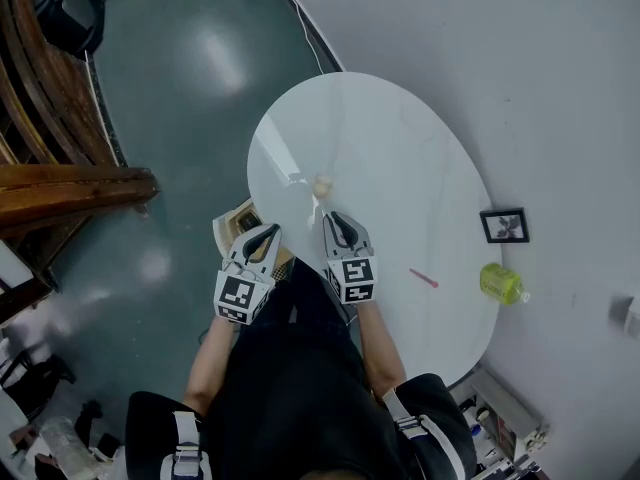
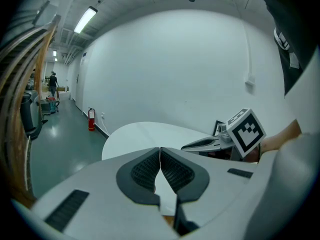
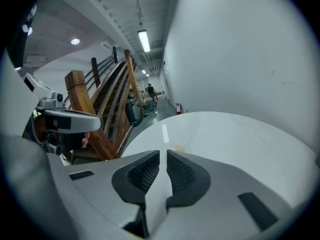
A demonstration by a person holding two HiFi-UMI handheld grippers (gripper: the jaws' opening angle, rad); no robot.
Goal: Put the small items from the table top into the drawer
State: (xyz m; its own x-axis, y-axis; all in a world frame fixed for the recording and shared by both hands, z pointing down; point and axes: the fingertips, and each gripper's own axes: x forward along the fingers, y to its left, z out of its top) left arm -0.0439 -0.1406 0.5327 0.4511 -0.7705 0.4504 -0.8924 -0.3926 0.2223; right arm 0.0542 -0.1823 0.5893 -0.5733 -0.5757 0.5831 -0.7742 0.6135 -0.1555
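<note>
White oval table carries a small tan item just ahead of both grippers; a pink pen, a yellow-green bottle and a framed picture lie toward its right edge; the left gripper has its jaws pressed together, empty; the right gripper has its jaws all but closed on nothing; the drawer juts out beside the left one.

I found no word, number or brand that I could read. The left cube, behind the left claw, and the right cube, behind the right claw, carried only black-and-white square marker patterns and no letters. The green bottle, well off to the right of the right claw, was too small for me to read any print on it.
</note>
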